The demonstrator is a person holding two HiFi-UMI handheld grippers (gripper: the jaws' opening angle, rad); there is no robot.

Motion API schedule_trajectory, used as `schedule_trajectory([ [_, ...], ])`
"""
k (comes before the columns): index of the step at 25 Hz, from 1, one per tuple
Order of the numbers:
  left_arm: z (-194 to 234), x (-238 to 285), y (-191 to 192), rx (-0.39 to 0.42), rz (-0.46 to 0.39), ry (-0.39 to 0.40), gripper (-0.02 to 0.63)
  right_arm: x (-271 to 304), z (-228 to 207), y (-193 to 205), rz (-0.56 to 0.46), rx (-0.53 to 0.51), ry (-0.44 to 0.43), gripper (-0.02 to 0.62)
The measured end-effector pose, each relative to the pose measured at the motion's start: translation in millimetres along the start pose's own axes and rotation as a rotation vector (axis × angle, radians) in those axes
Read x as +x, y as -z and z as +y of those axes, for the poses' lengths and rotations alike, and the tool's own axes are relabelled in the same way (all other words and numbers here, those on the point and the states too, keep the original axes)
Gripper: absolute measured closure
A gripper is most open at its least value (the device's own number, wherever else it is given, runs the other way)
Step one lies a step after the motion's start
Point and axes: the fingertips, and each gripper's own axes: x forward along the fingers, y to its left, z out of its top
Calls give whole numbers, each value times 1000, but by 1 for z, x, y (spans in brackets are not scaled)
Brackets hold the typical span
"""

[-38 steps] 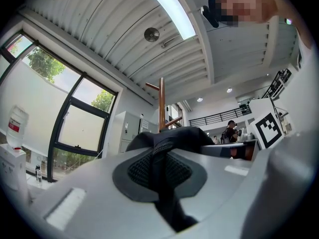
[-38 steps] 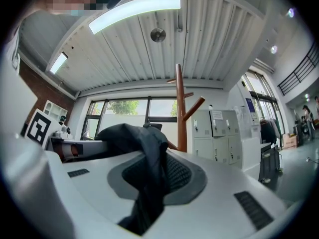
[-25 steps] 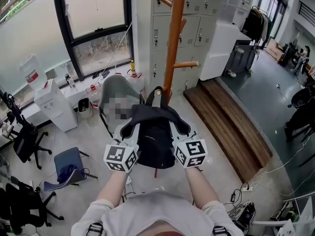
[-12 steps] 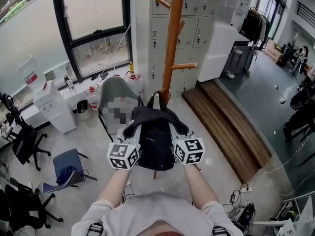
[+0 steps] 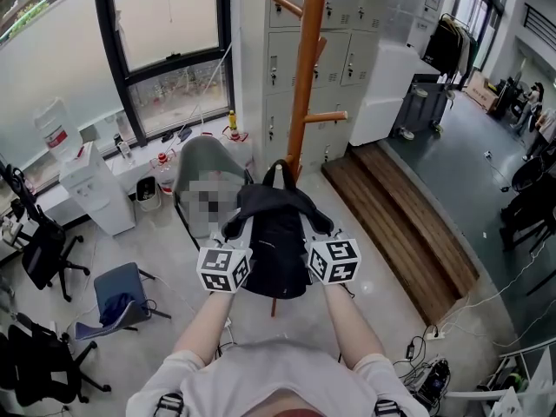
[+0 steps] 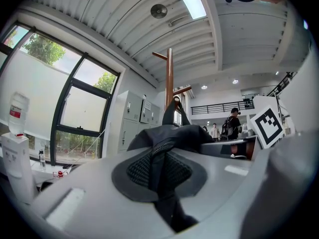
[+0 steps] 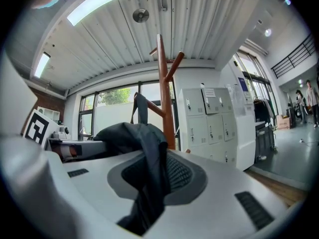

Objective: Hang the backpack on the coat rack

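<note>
The coat rack (image 5: 304, 76) runs off the top edge at twelve o'clock, its lower pole hidden behind the backpack (image 5: 276, 246). Backpack fabric vanishes inside the left tool (image 6: 167, 183) and right tool (image 7: 149, 183). People (image 6: 225, 129) at three o'clock are too small to tell.

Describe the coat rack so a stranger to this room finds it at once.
Start at the big black-framed window; right of it stands a wall of grey lockers. Before them rises the coat rack: one tall orange-brown wooden pole with short pegs, the only wooden post in view.
</note>
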Motion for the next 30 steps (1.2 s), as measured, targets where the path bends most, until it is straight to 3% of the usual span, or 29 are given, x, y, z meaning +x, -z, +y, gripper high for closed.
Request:
schedule_trajectory([
  [30,15,48,-9,30,60,22,563,27,-29,-7,83,56,19,523],
])
